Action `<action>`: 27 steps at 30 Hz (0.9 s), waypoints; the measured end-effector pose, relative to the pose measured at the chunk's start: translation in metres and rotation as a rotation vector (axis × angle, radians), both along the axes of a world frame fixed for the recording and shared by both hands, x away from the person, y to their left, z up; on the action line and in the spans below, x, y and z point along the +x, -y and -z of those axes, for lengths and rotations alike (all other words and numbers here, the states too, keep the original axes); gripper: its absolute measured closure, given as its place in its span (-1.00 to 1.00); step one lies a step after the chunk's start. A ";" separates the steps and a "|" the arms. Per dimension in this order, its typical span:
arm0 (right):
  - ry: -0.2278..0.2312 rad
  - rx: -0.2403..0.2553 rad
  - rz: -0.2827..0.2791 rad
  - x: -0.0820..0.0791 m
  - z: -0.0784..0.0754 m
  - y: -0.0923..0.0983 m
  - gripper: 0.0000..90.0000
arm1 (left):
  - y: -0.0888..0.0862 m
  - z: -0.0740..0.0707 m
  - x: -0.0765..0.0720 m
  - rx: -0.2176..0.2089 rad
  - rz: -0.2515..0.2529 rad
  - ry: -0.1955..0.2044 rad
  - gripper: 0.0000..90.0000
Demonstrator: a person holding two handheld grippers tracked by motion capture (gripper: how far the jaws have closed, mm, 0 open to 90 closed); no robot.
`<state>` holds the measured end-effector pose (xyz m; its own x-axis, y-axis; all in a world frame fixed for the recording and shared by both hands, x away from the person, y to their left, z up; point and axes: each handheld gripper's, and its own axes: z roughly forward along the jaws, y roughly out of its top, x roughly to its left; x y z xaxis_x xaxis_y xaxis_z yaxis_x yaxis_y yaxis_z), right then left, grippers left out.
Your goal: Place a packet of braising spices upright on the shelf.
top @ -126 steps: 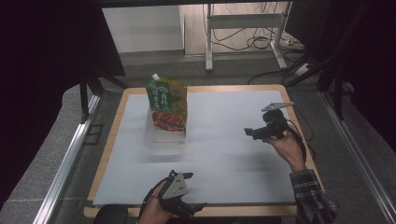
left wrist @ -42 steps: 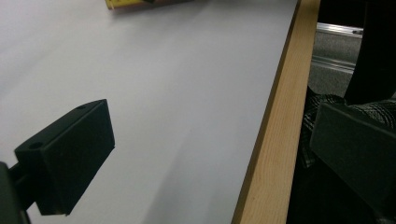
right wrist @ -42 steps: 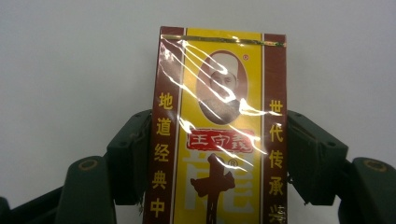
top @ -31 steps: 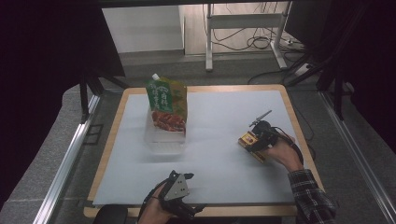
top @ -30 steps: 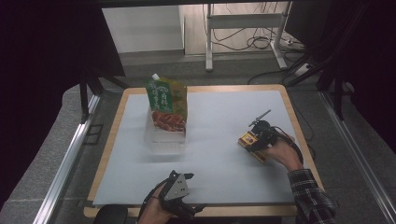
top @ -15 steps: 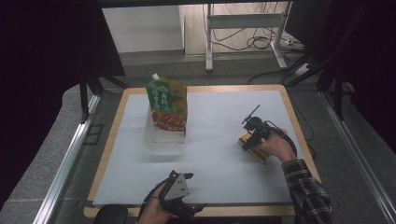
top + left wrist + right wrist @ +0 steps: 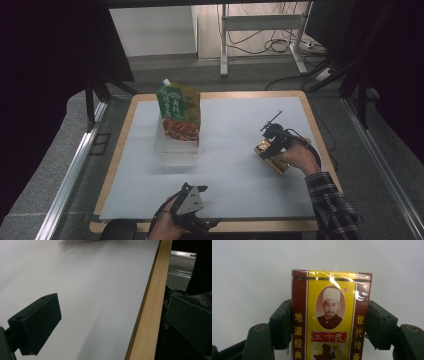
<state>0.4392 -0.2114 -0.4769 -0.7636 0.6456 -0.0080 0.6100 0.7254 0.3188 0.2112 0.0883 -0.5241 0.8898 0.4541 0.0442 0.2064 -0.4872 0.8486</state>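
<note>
The left tool rests low at the near edge, held in the left hand, jaws standing wide apart. The right tool, in the right hand, has just been closing; its pads press both sides of a box.

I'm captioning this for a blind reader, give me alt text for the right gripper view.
A yellow and maroon box with a portrait and Chinese lettering lies on a white table, flanked by the right gripper's two black fingers, which sit against its long sides.
</note>
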 end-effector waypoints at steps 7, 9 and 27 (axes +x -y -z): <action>0.073 0.103 -0.020 -0.008 -0.019 -0.002 -0.29 | 0.000 0.000 0.000 -0.003 -0.001 -0.002 -1.00; 0.085 0.135 -0.027 -0.010 -0.023 -0.003 -0.29 | 0.000 0.000 0.000 -0.005 -0.002 -0.003 -1.00; 0.281 0.317 -0.068 -0.023 -0.045 -0.012 -0.29 | -0.001 0.000 0.000 -0.002 -0.004 -0.002 -1.00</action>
<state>0.4161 -0.1999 -0.4314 -0.8009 0.5980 -0.0306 0.4220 0.6001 0.6796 0.2117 0.0895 -0.5238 0.8882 0.4576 0.0413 0.2103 -0.4848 0.8490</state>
